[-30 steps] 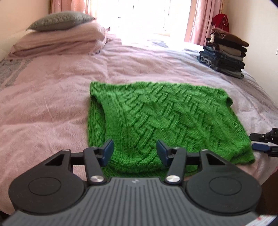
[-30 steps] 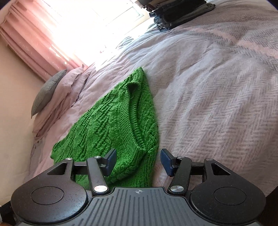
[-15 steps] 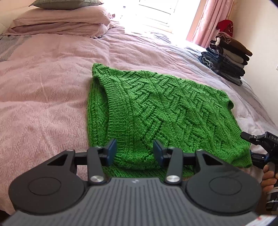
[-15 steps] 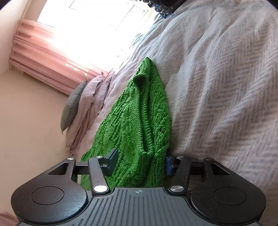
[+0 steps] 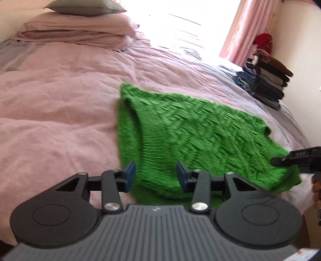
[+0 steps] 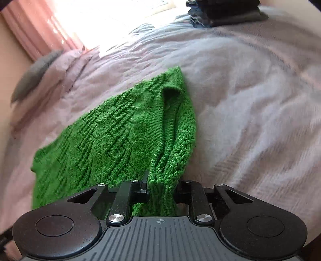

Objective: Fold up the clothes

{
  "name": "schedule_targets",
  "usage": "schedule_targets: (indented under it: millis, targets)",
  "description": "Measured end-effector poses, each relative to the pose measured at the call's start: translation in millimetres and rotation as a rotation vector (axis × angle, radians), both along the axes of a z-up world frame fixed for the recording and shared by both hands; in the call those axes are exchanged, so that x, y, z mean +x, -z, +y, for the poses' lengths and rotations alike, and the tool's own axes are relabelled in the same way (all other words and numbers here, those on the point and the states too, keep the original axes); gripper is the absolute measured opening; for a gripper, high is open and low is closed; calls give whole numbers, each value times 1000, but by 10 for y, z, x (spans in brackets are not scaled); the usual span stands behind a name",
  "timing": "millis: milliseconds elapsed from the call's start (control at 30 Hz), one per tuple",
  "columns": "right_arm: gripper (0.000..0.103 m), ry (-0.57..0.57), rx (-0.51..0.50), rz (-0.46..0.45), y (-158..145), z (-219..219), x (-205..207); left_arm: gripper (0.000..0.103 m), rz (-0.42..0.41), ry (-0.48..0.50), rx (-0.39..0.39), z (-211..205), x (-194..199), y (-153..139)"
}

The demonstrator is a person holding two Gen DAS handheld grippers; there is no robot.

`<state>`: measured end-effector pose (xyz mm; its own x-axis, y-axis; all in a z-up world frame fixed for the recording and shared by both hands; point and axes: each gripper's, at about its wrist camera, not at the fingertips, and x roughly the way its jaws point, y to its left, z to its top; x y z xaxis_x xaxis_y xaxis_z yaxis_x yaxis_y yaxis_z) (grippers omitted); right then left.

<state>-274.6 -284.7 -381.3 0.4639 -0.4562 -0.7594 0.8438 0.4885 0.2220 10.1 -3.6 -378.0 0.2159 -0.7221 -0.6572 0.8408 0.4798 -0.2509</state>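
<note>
A green cable-knit sweater (image 5: 190,130) lies spread flat on the pink bed cover (image 5: 50,110). My left gripper (image 5: 155,176) hovers over its near left hem, fingers apart, knit showing between them but not pinched. In the right wrist view the sweater (image 6: 112,136) has its near edge bunched up between the closing jaws of my right gripper (image 6: 162,190), and the pads press on the knit. The right gripper (image 5: 291,158) also shows at the sweater's right corner in the left wrist view, held by a hand (image 5: 317,190).
A stack of folded dark clothes (image 5: 264,84) sits at the bed's far right by the wall, also seen as the stack (image 6: 224,12) in the right wrist view. Pillows (image 5: 80,26) lie at the head. Pink curtains (image 5: 240,36) frame a bright window.
The right gripper's jaws have closed on the sweater's edge and lifted it into a bunch. The left gripper's fingers narrowed a little and it slid along the near hem.
</note>
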Motion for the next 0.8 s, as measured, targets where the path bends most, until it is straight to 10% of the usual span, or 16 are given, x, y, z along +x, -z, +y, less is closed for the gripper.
schedule_targets:
  millis: [167, 300, 567, 800]
  targets:
    - [15, -238, -385, 175, -546, 761, 791, 39, 48, -119, -37, 430, 333, -23]
    - [15, -510, -584, 267, -419, 1527, 1478, 39, 84, -191, -49, 732, 532, 0]
    - [33, -894, -620, 380, 580, 2185, 2088, 39, 146, -229, -51, 1000, 602, 112]
    - [60, -886, -409, 83, -150, 1759, 1616, 39, 185, -181, -96, 855, 582, 23]
